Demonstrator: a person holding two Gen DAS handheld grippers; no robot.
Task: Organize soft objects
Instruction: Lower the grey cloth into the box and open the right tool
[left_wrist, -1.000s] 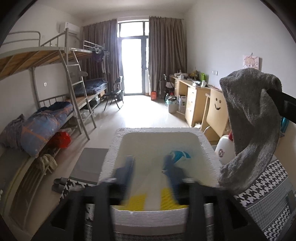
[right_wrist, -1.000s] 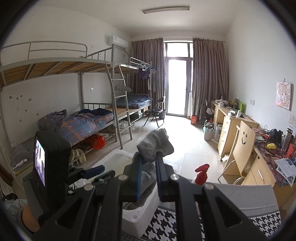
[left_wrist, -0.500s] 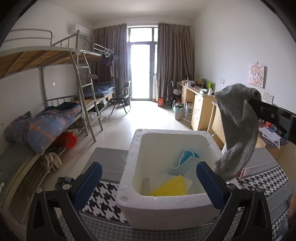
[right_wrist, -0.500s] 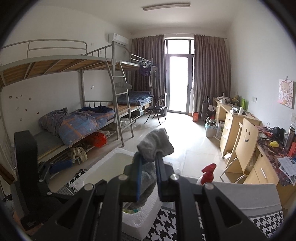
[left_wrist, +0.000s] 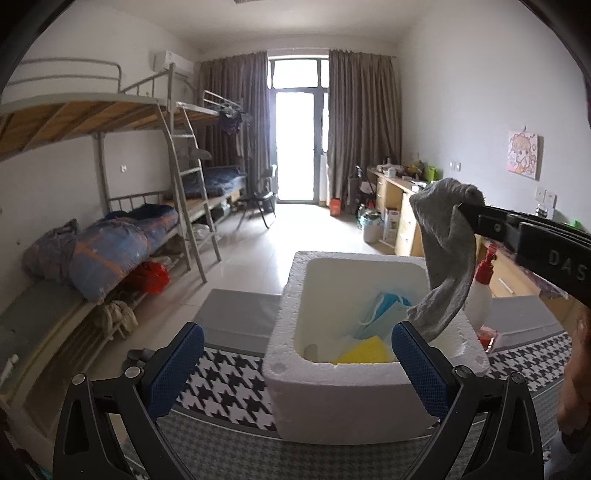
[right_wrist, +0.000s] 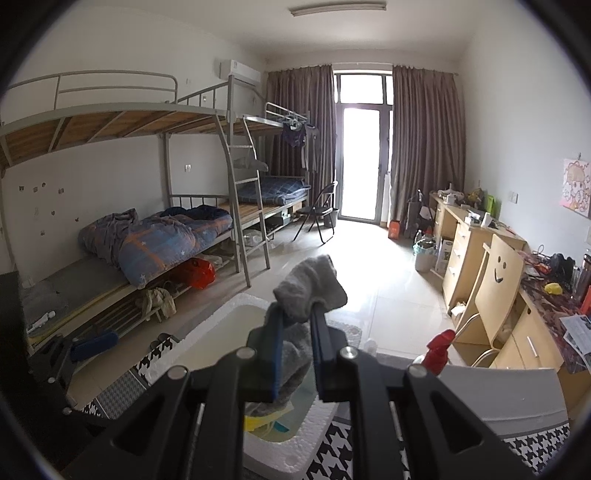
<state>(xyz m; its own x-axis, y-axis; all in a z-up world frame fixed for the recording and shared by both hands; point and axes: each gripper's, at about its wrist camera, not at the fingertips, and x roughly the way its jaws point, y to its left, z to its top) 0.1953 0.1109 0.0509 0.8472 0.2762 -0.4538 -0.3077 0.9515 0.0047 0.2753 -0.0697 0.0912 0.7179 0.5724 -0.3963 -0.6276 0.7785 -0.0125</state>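
Note:
My right gripper (right_wrist: 297, 314) is shut on a grey sock (right_wrist: 308, 291), which hangs down over the white foam box (right_wrist: 218, 325). In the left wrist view the sock (left_wrist: 448, 251) dangles from the right gripper (left_wrist: 469, 208) above the right side of the box (left_wrist: 332, 402). The box holds a yellow cloth (left_wrist: 364, 352) and a blue face mask (left_wrist: 382, 312). My left gripper (left_wrist: 295, 363) is open and empty, just in front of the box on its near side.
The box stands on a table with a houndstooth cloth (left_wrist: 229, 384). A white spray bottle with a red top (left_wrist: 480, 291) stands right of the box. Bunk beds (left_wrist: 110, 240) line the left wall, desks (right_wrist: 480, 258) the right.
My left gripper has pulled back out of the box and opened wide. My right gripper has carried the sock left and lower, over the box.

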